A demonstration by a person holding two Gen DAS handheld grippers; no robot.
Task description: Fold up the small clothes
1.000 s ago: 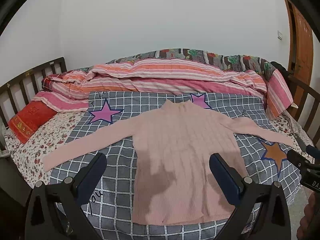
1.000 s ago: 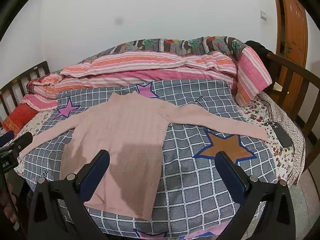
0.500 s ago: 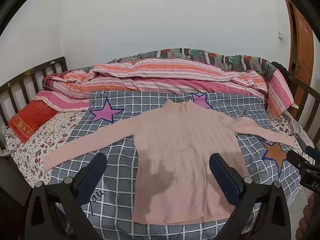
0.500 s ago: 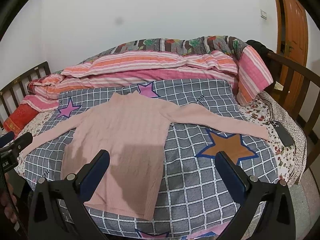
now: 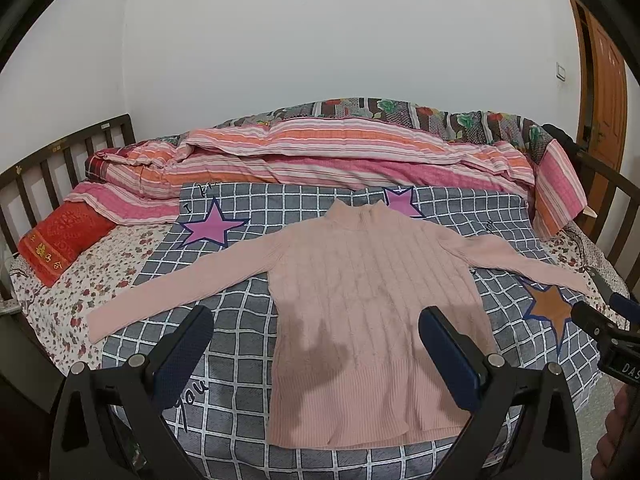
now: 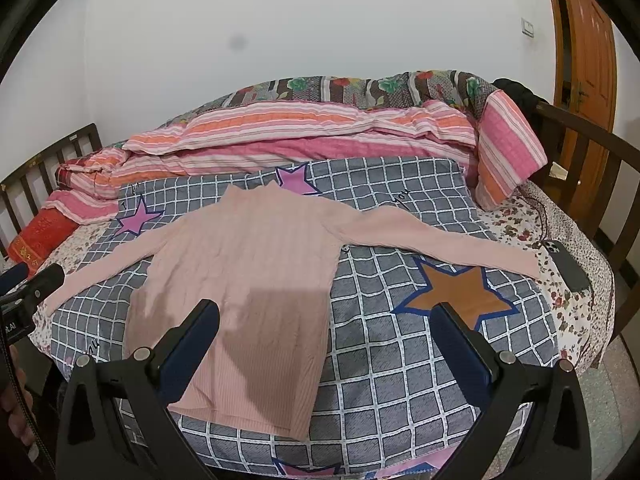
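A pink ribbed long-sleeve sweater (image 5: pixel 372 304) lies flat on a grey checked blanket (image 5: pixel 240 312), collar far, hem near, both sleeves spread out. It also shows in the right wrist view (image 6: pixel 248 280). My left gripper (image 5: pixel 314 324) is open and empty, held above the near hem. My right gripper (image 6: pixel 326 322) is open and empty, held above the blanket to the right of the sweater's body. The right sleeve's cuff (image 6: pixel 524 266) reaches near the bed's right edge.
A rolled striped quilt (image 5: pixel 320 160) lies along the far side. A red pillow (image 5: pixel 60 240) is at the left. A dark phone (image 6: pixel 570 266) lies on the floral sheet at the right. Wooden bed rails (image 6: pixel 592 168) stand at both sides. A door (image 6: pixel 586 80) is at the right.
Both views have shifted only slightly. The sweater has not moved and both grippers stay open.
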